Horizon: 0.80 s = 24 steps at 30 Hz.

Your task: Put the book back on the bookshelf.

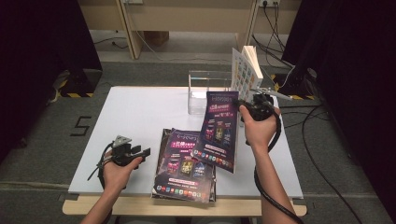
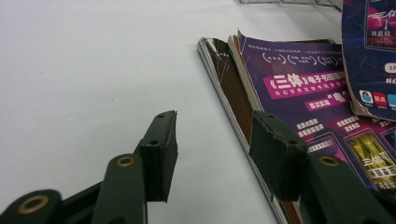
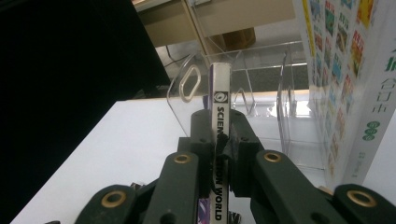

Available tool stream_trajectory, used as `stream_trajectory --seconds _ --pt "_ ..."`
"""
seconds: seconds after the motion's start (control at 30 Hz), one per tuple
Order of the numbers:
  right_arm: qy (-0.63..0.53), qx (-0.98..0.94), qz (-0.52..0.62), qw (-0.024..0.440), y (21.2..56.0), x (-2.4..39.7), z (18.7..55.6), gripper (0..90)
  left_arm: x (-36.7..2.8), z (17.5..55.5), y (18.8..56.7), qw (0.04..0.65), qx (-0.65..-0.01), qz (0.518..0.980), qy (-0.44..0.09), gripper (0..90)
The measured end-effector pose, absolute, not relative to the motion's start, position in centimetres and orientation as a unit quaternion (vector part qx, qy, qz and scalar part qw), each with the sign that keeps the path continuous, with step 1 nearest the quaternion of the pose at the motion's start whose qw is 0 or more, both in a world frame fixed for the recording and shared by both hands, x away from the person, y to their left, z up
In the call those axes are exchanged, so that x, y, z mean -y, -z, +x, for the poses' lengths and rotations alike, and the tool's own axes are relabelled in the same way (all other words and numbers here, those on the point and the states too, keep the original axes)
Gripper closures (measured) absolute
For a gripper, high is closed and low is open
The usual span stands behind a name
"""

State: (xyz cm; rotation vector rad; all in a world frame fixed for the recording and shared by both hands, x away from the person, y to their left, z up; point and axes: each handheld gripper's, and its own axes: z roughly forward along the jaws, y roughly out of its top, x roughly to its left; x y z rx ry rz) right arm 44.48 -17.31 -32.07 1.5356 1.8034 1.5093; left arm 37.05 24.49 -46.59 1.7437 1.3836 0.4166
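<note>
Your right gripper (image 1: 243,108) is clamped on the spine edge of a purple magazine (image 1: 218,130), jaws nearly together with the spine pinched between the pads, as the right gripper view shows (image 3: 219,140). The magazine hangs lifted over the right middle of the white table (image 1: 140,112), its long axis running from the far end in your grip down to the near end, which overlaps the stack of magazines (image 1: 184,165) lying flat near you. Just beyond its far end, at the far edge of the table, stands the clear holder (image 1: 205,91), with a white book (image 1: 245,70) already upright at its right side. That is the relation to mind: the holder's free slots lie to the far left of your right gripper and close by, so the magazine probably has to be stood on edge before it goes in beside the book. Your left gripper (image 1: 137,154) rests on the near left of the table, jaws wide apart and holding nothing, pointing right at the stack's left edge (image 2: 233,93).
</note>
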Motion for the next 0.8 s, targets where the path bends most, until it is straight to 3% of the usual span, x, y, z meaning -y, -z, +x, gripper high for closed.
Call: stream_trajectory --seconds 0.8 --pt "-0.545 -0.626 0.525 0.189 30.6 17.4 44.5 83.1 -24.6 37.0 46.5 0.426 -0.553 0.695 -0.169 50.2"
